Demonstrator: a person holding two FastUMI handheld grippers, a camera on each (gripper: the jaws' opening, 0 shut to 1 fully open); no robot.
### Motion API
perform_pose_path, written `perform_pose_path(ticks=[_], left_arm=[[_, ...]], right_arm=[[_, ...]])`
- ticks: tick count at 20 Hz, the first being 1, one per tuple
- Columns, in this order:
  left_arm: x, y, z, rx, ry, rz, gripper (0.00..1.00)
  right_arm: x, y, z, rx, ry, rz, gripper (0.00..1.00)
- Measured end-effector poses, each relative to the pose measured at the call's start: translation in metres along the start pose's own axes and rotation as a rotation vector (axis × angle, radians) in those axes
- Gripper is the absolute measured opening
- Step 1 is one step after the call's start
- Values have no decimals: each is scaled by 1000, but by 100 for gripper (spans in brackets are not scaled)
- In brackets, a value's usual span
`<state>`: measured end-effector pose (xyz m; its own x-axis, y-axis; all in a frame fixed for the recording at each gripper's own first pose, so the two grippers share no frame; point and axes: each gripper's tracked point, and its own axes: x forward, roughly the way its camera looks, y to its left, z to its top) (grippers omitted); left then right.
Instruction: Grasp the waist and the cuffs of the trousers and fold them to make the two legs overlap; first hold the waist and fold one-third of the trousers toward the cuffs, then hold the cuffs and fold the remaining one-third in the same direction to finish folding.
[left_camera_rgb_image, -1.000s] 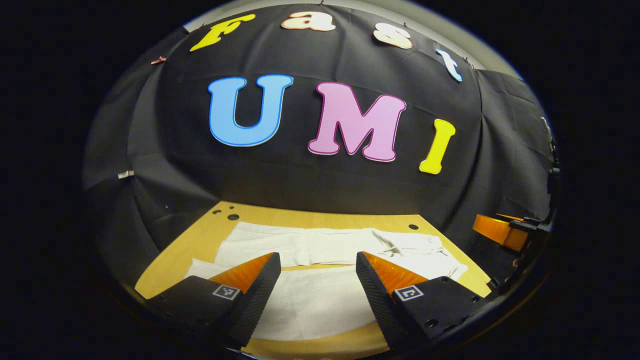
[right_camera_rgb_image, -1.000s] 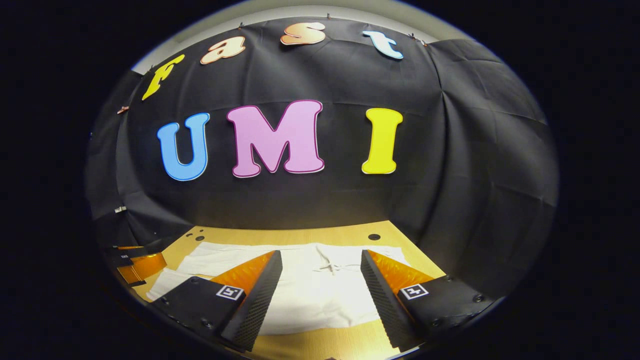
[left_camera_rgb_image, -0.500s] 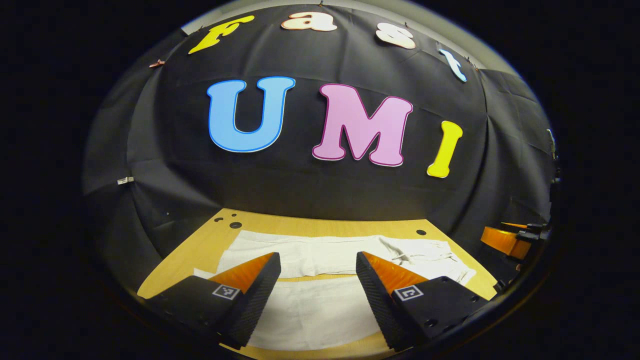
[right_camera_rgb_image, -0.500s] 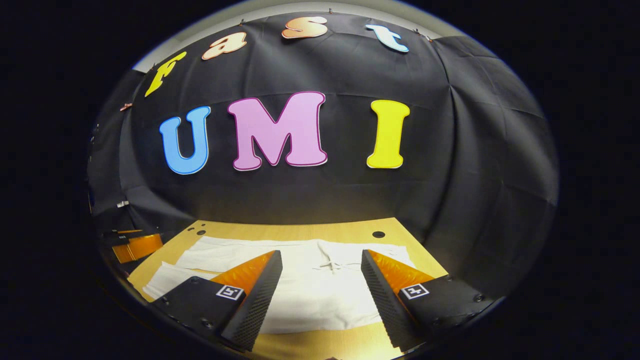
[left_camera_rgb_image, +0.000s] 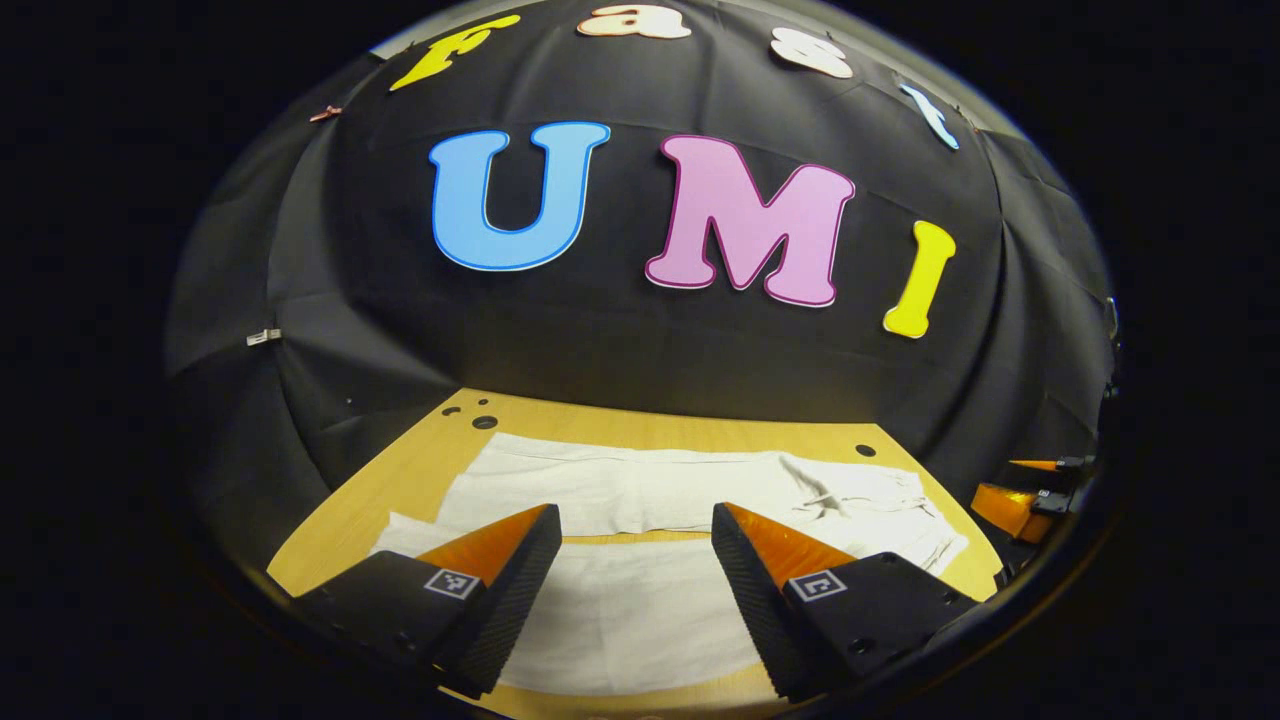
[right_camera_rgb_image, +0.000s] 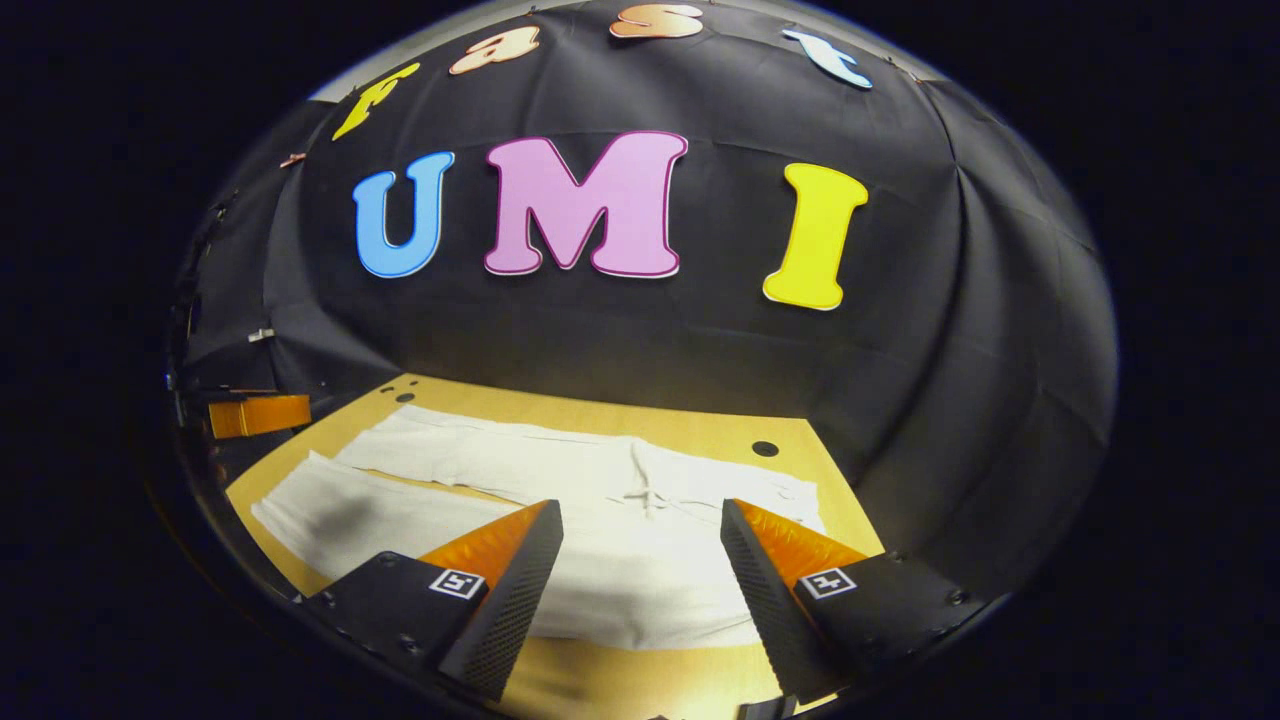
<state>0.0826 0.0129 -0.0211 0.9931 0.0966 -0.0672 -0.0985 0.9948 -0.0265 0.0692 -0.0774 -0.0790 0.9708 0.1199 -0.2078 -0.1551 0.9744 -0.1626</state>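
White trousers (left_camera_rgb_image: 640, 490) lie flat on the wooden table (left_camera_rgb_image: 420, 470), both legs spread side by side, cuffs to the left and waist to the right. My left gripper (left_camera_rgb_image: 636, 560) hovers open above the near leg, nothing between its fingers. In the right gripper view the trousers (right_camera_rgb_image: 560, 480) show their waist with a drawstring (right_camera_rgb_image: 648, 495) near the middle. My right gripper (right_camera_rgb_image: 640, 560) hangs open over the waist end, apart from the cloth. The right gripper (left_camera_rgb_image: 1030, 490) also shows at the right edge of the left gripper view, and the left gripper (right_camera_rgb_image: 255, 413) at the left edge of the right gripper view.
The black cloth wall (left_camera_rgb_image: 640, 320) stands close behind the table. Small round holes (left_camera_rgb_image: 485, 422) mark the table's far corners, one also at the far right (right_camera_rgb_image: 765, 448). A strip of bare wood (right_camera_rgb_image: 620, 685) runs along the near edge in front of the trousers.
Both grippers have tipped downward a little and drifted, so more of the table and trousers shows. The right gripper has swung rightward toward the waist. Both stay open.
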Motion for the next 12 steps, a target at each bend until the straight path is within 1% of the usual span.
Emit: perform_pose_path(ticks=[3, 5, 6, 9, 10, 12], left_arm=[[0, 8, -6, 23, 19, 35, 96], [1, 16, -15, 57, 46, 78, 96], [-1, 18, -18, 63, 59, 86, 96], [-4, 6, -24, 12, 73, 46, 96], [-4, 4, -26, 1, 82, 43, 96], [-2, 6, -36, -3, 100, 60, 96]], right_arm=[[12, -25, -14, -55, 45, -1, 98], [15, -50, -28, -147, 99, -12, 98], [16, -60, -38, -187, 130, -12, 98], [19, -91, -60, -285, 186, 9, 98], [18, -98, -71, -328, 209, 28, 98], [17, -117, -92, -461, 230, 68, 98]])
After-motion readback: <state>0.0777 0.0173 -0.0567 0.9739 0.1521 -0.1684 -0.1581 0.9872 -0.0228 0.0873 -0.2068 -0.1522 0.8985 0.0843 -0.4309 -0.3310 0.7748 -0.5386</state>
